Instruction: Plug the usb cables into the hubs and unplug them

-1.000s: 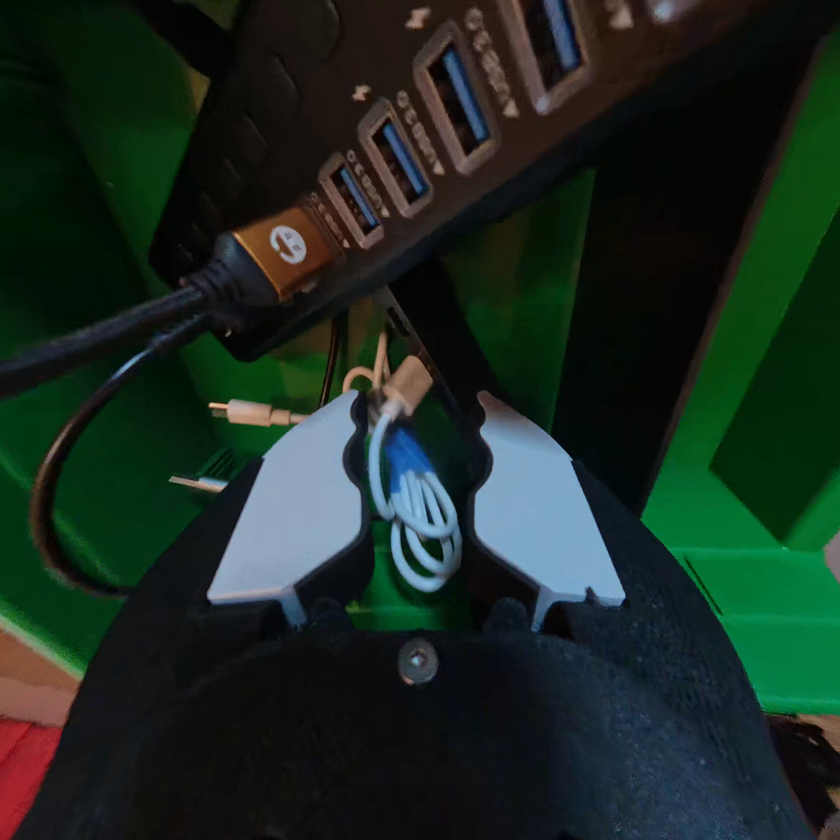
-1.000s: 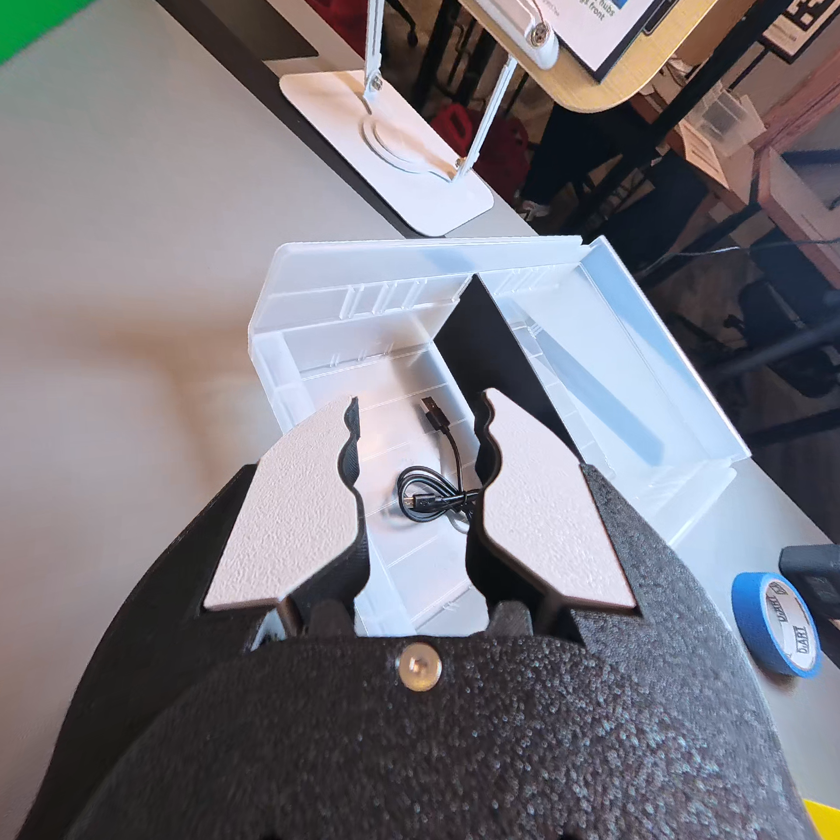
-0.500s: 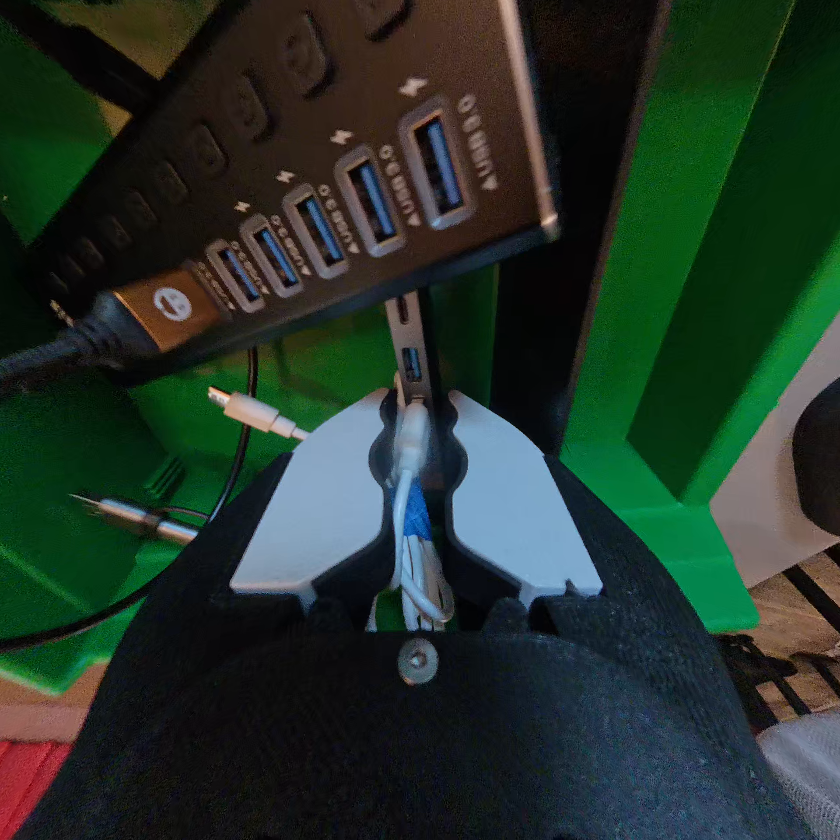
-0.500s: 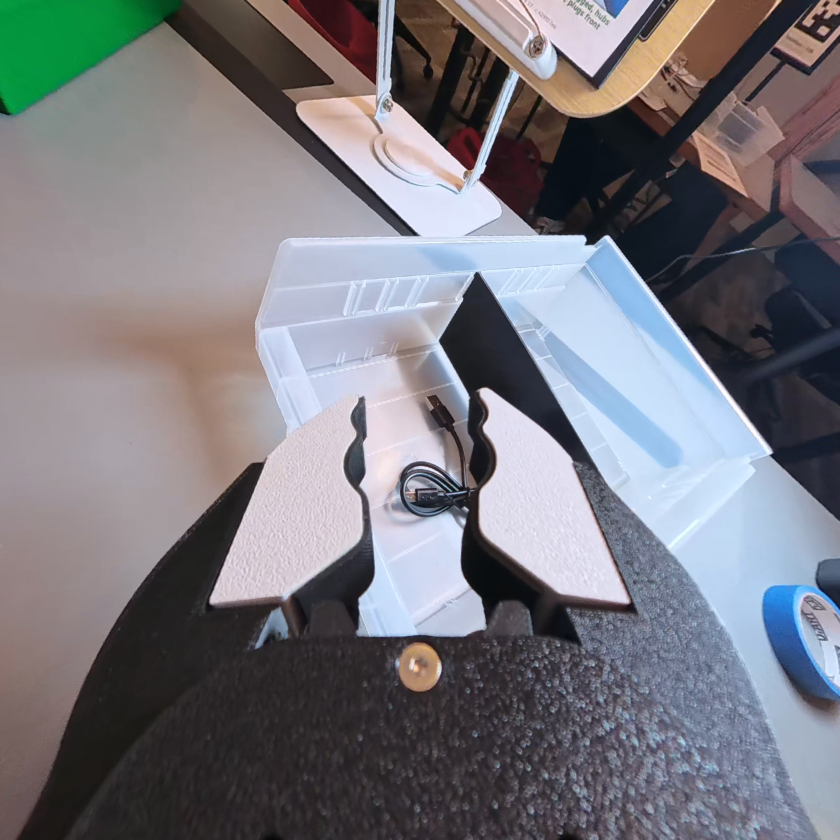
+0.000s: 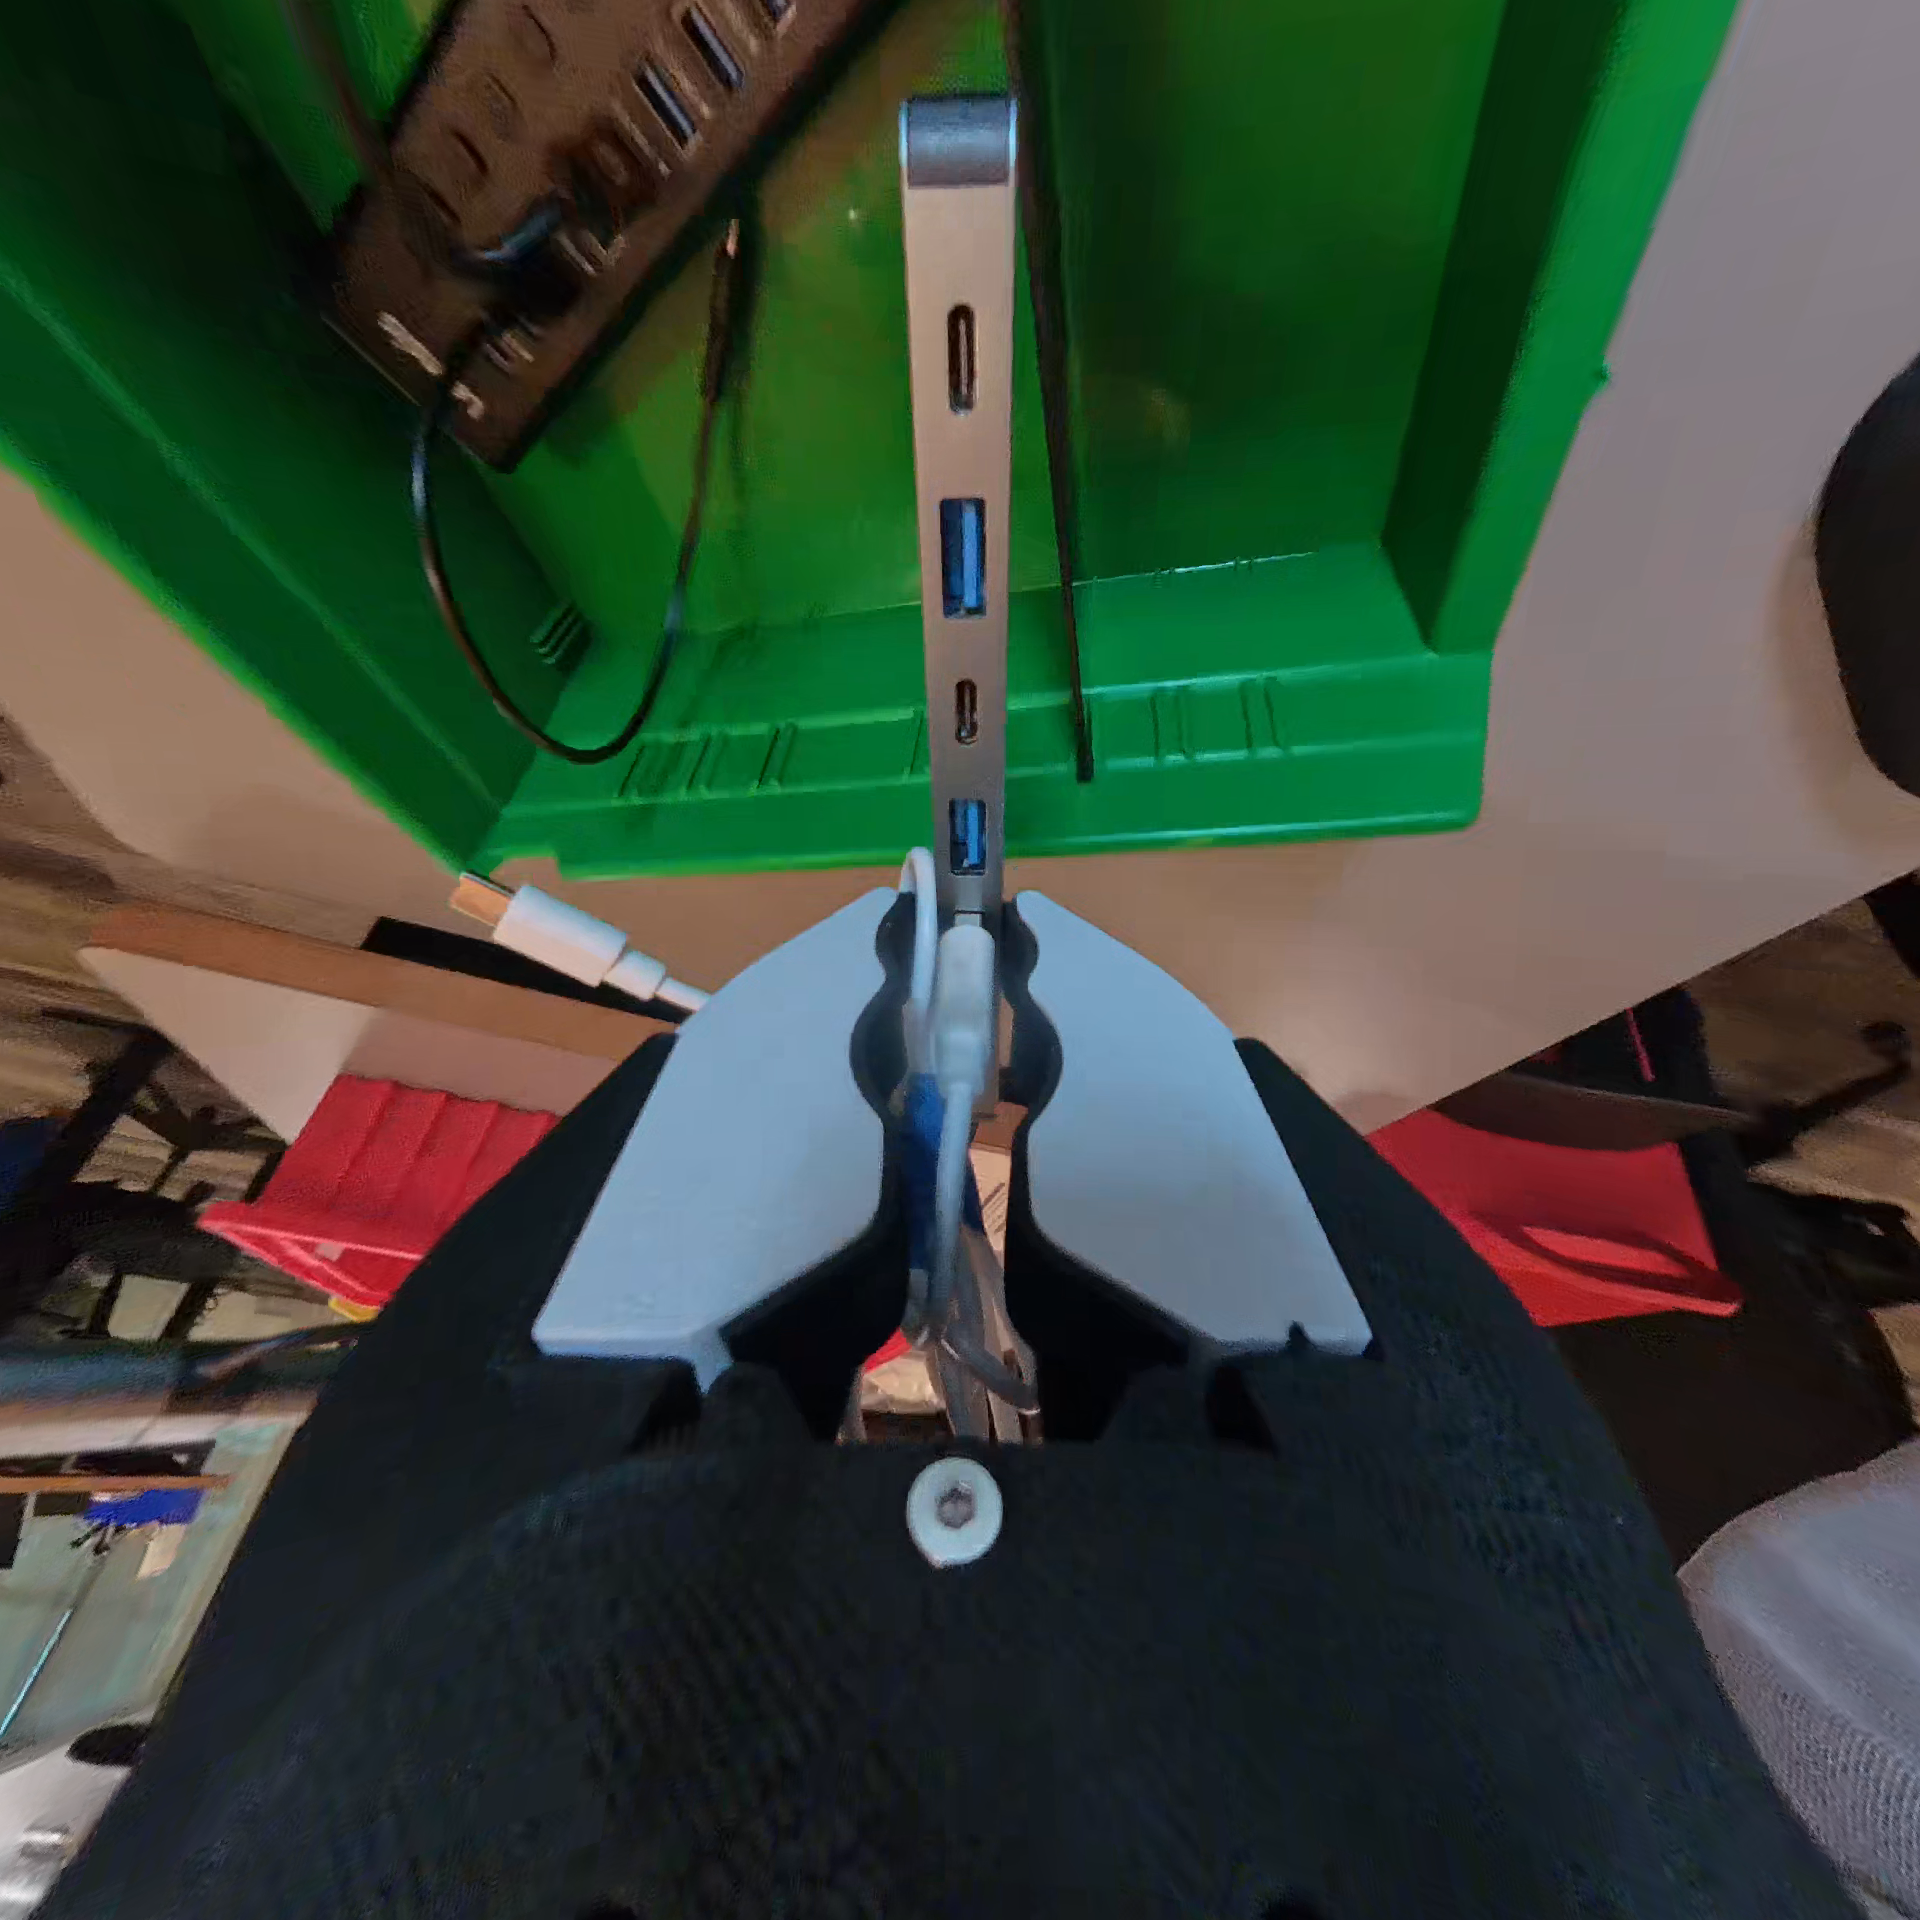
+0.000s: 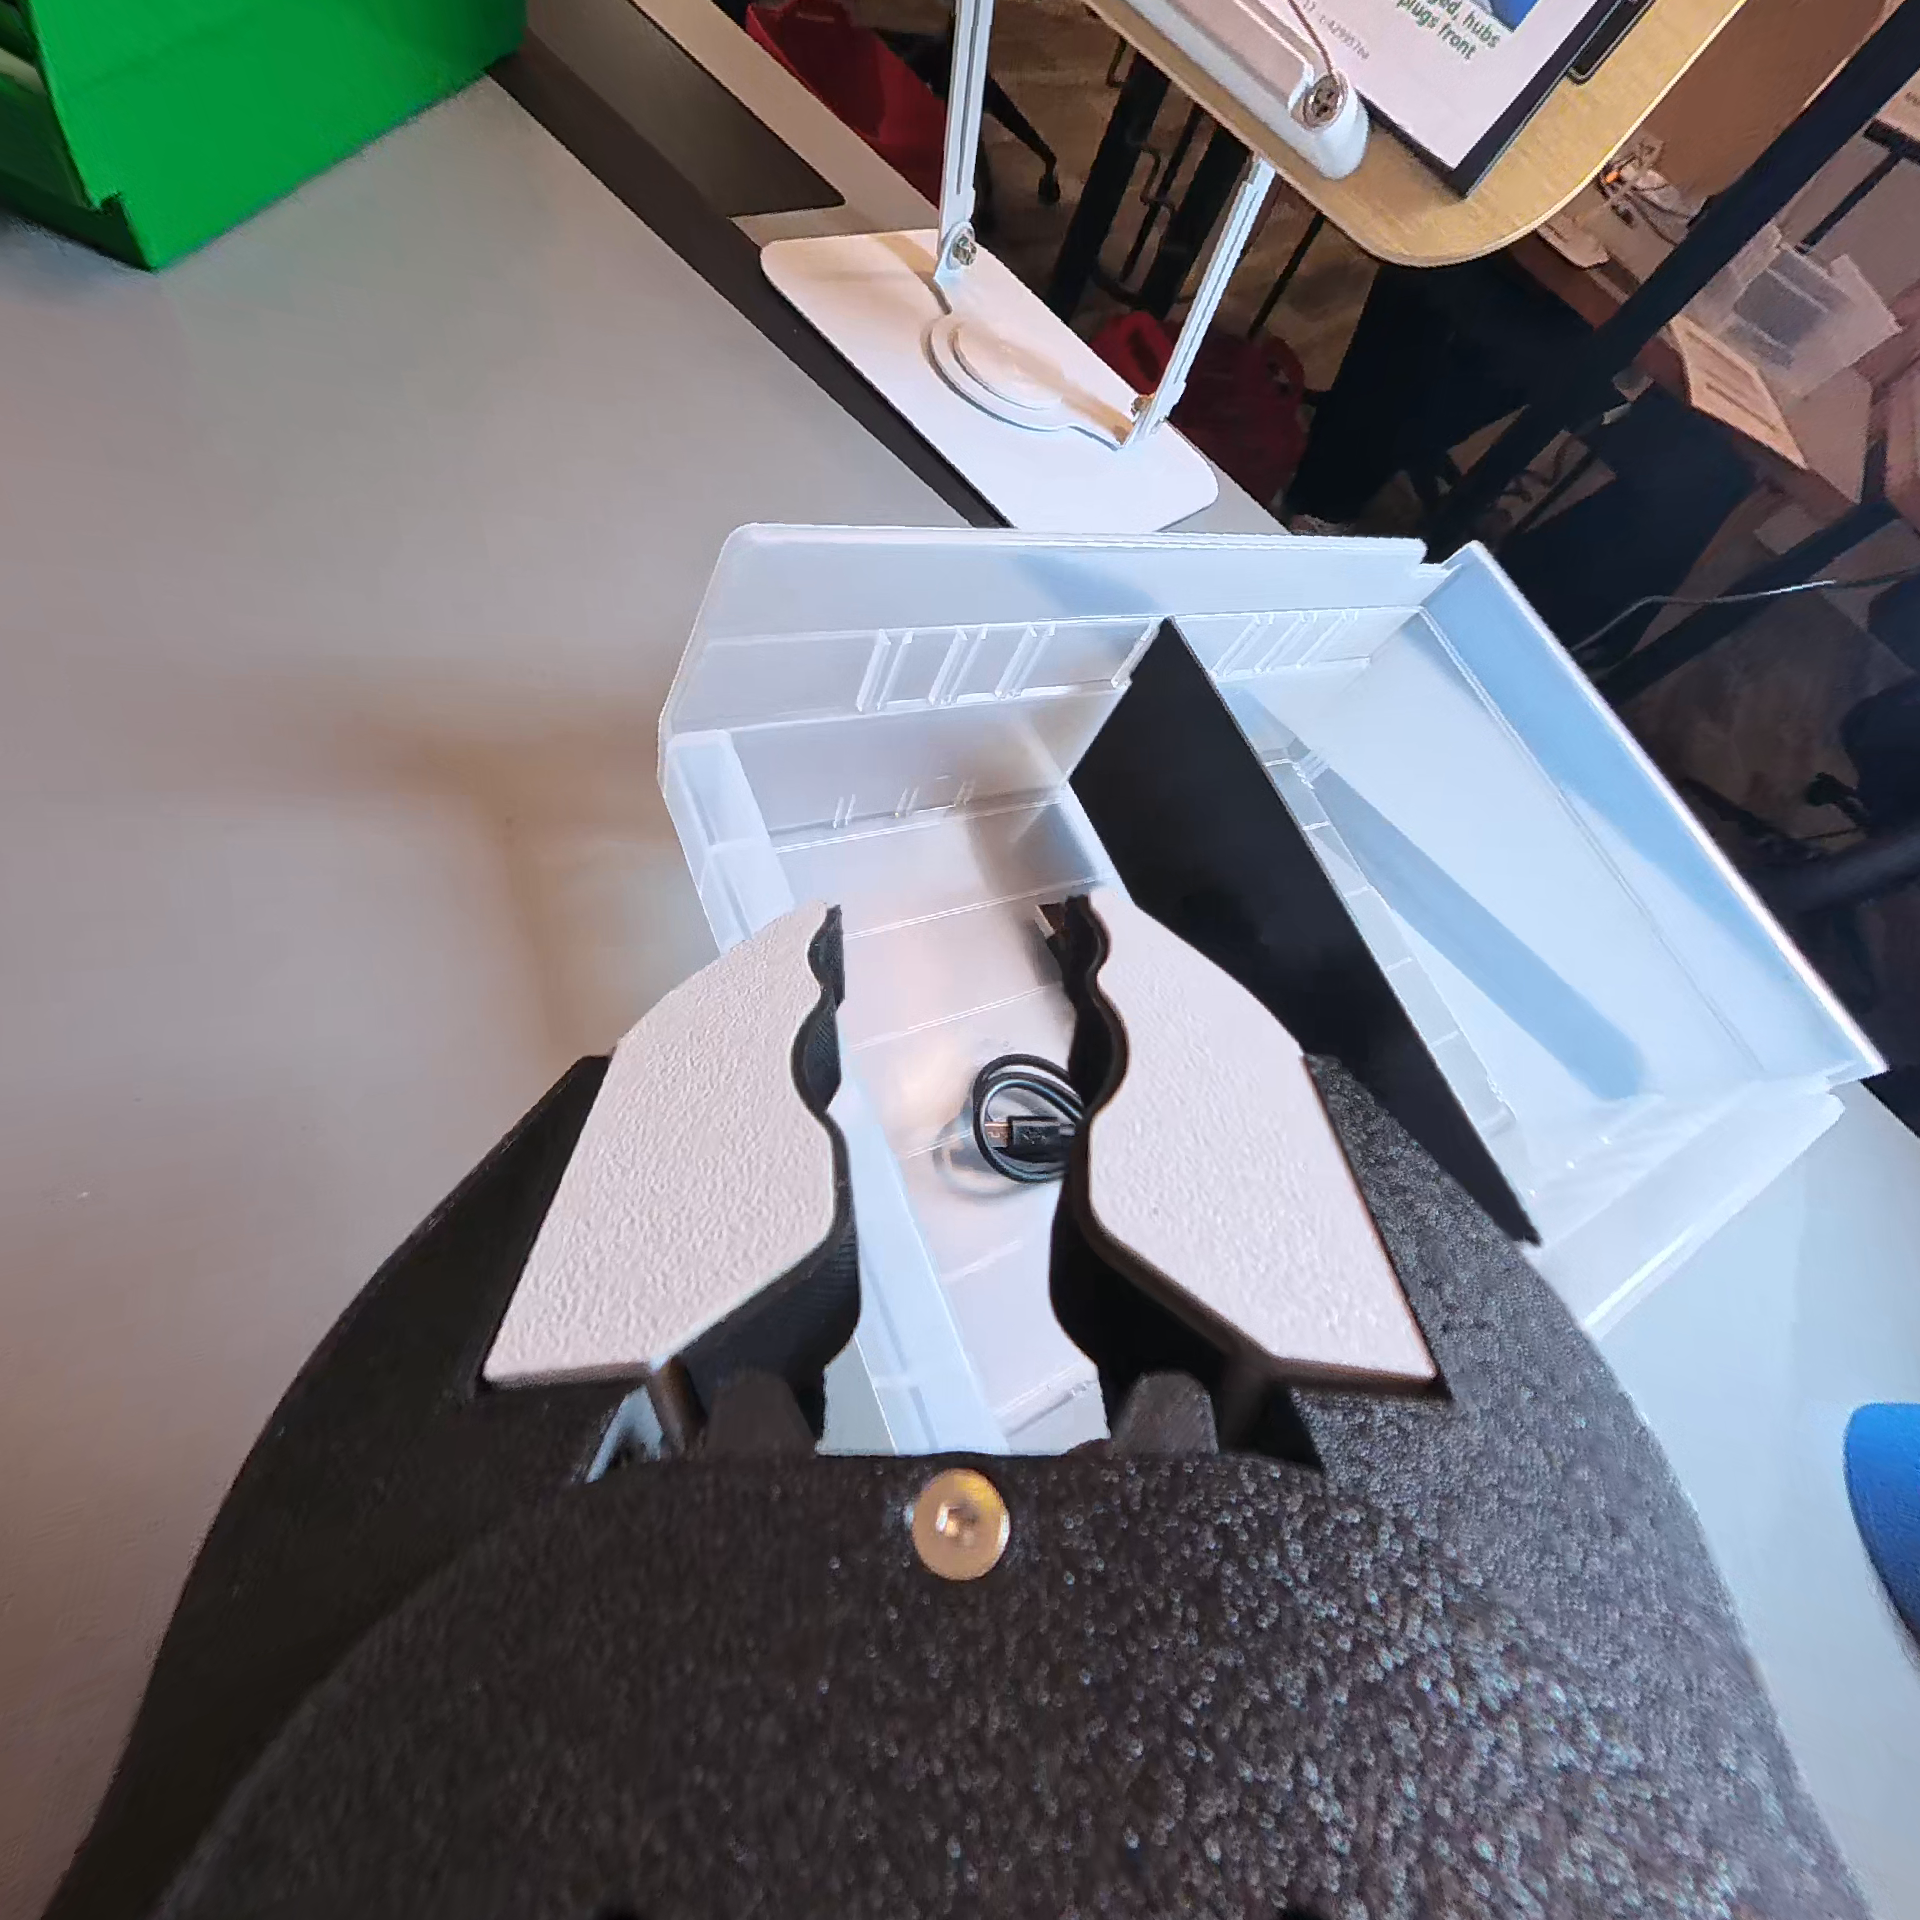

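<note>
In the left wrist view my left gripper (image 5: 961,909) is shut on the plug of a bundled white USB cable (image 5: 961,997) tied with a blue band. The near end of a slim grey hub (image 5: 961,520) sits between the fingers beside the plug. Whether the plug is seated in a port is hidden. A second white plug (image 5: 561,925) hangs loose at the left. A black multi-port hub (image 5: 540,208) with cables plugged in lies at the upper left. My right gripper (image 6: 956,925) is open and empty above a coiled black cable (image 6: 1023,1127).
The hubs stand in a green bin (image 5: 1195,727) with a black divider (image 5: 1060,468). The black cable lies in a clear plastic box (image 6: 1039,582) with a black divider (image 6: 1247,914). A white lamp base (image 6: 997,384) and blue tape (image 6: 1886,1496) are on the grey table. The gap from one gripper's tips to the other's is roughly 55 centimetres.
My left gripper has closed on the white cable's plug and drawn back, so the grey hub's whole length shows. My right gripper has shifted a little over the clear box, still open.
</note>
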A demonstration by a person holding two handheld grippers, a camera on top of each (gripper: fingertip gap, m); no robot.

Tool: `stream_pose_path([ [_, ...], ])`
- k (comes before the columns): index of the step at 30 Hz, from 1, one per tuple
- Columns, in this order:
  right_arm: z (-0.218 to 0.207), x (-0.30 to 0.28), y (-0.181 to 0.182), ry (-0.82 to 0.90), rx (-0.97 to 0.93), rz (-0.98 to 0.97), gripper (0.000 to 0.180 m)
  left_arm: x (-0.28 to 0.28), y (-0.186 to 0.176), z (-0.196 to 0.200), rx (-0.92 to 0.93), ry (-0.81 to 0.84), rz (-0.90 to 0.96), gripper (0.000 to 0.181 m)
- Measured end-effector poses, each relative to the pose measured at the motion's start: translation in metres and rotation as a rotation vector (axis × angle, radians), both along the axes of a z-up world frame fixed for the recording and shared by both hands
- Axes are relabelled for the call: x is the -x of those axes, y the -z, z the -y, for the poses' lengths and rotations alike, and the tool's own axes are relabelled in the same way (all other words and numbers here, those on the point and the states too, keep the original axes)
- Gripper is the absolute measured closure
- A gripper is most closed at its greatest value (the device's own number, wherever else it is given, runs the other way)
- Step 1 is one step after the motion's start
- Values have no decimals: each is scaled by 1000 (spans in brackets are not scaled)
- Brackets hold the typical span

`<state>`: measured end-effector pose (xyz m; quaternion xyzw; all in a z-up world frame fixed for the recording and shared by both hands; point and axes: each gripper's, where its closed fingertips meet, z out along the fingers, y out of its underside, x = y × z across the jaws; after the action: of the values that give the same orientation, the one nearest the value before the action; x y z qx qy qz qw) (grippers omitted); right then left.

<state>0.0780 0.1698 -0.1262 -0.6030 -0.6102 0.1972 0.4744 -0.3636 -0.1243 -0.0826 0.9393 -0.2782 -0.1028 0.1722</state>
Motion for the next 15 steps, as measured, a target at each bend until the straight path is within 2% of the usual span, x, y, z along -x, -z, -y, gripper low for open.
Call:
stream_pose_path([
  [3, 11, 6, -1, -47, 29, -37, 139, -32, -28, -17, -196, 46, 102, 165],
  [7, 48, 22, -15, -196, 41, -142, 139, -129, -51, -57, -596, 236, 396, 165],
  [11, 112, 40, -28, -406, 101, -248, 139, -253, -46, -82, -963, 428, 661, 165],
  [15, 177, 52, -39, -589, 303, -356, 139, -361, -28, -89, -1231, 403, 1032, 165],
])
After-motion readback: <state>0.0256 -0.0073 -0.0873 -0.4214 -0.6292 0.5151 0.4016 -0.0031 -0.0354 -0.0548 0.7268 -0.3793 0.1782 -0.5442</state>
